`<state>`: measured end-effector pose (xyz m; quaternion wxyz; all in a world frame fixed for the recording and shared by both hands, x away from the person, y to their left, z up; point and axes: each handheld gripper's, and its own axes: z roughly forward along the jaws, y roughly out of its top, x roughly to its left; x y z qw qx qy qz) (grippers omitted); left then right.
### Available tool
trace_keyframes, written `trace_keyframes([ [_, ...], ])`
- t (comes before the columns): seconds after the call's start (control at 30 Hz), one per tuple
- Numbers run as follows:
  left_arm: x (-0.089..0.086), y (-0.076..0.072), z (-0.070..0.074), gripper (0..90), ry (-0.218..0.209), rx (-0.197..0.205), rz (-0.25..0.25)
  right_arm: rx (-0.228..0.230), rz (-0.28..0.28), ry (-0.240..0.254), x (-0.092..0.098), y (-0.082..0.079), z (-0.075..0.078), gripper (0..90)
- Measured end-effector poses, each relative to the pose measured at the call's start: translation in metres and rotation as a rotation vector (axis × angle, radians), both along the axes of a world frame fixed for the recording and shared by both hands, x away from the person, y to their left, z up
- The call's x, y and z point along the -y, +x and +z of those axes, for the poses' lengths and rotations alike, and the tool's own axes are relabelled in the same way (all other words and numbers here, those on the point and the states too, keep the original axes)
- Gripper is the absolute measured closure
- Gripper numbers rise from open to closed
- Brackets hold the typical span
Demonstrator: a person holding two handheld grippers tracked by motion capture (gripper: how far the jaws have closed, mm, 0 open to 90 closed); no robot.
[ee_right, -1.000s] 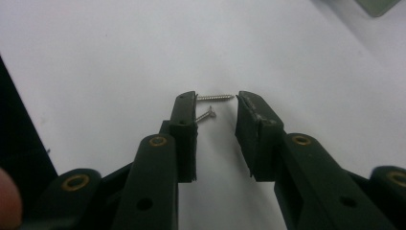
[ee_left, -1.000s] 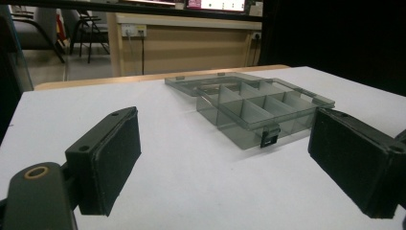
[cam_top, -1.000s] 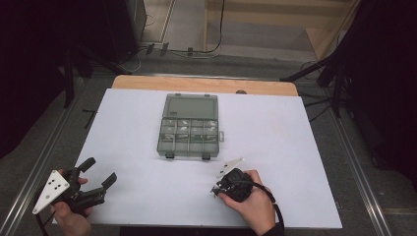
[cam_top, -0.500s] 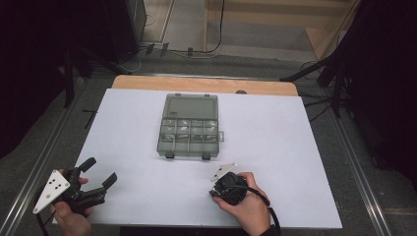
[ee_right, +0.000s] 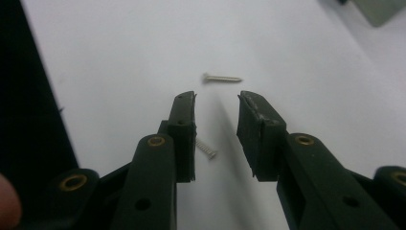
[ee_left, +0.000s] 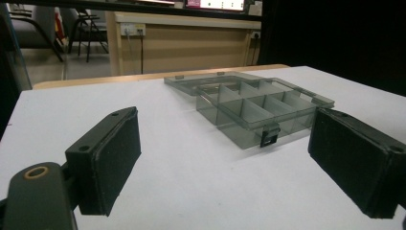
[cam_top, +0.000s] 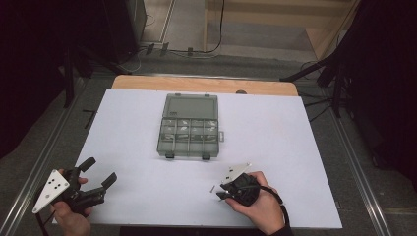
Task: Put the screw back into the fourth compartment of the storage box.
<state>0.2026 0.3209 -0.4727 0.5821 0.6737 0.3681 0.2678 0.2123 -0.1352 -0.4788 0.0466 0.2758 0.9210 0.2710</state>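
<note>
A: Step in hand, as I read it: picking loose screws off the white table point(cam_top: 295, 147) for the open compartment box point(cam_top: 189, 132). Right gripper point(ee_right: 218, 103) points down at the sheet, jaws part-way apart with a narrow gap and nothing between the pads. They have just been closing a little, on air

B: Where are the screws?

A: Two in the right gripper view. The far screw point(ee_right: 222, 77) lies flat just beyond the jaw tips, crosswise to them. The near screw point(ee_right: 206, 148) lies under the gripper, half tucked behind the left-hand jaw. In the high view one small screw point(cam_top: 211, 188) shows just beside the right gripper point(cam_top: 227, 191), well apart from the box

B: Left side?

A: Left gripper point(cam_top: 98, 172) rests at the near left corner of the table, jaws spread wide, empty. Its own view looks across bare sheet to the box point(ee_left: 253, 108), lid laid back flat, latch on the near wall

B: Next move?

A: My judgement: nudge the right gripper forward so the far screw sits between the pads, lower to the sheet, then pinch. Its shank lies across the jaws, so the wrist may need a turn. Thin and flat on the table, likely to slip or roll
</note>
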Motion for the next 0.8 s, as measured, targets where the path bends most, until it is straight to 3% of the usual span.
trace_keyframes([
  [0.1,0.001,0.0,0.0,11.0,0.003,-0.001,-0.001,-0.009,0.061,-0.031,-0.002,-0.003,-0.002,68.9],
  [0.2,0.001,0.0,0.0,11.0,0.003,-0.001,-0.003,-0.016,0.089,-0.056,-0.005,-0.005,-0.005,68.4],
  [0.3,0.0,0.0,0.0,11.0,0.0,0.0,-0.001,-0.002,0.111,-0.114,-0.007,-0.005,-0.01,68.1],
  [0.4,0.0,0.0,0.0,11.0,0.0,0.001,-0.002,0.014,0.143,-0.123,-0.006,-0.006,-0.011,74.5],
  [0.53,0.001,0.0,0.0,11.0,0.002,-0.002,-0.003,0.015,0.158,-0.151,-0.009,-0.009,-0.01,86.1],
  [0.8,0.001,0.0,0.0,10.9,0.002,-0.002,-0.005,-0.033,0.109,-0.132,-0.009,-0.006,-0.009,87.5],
])
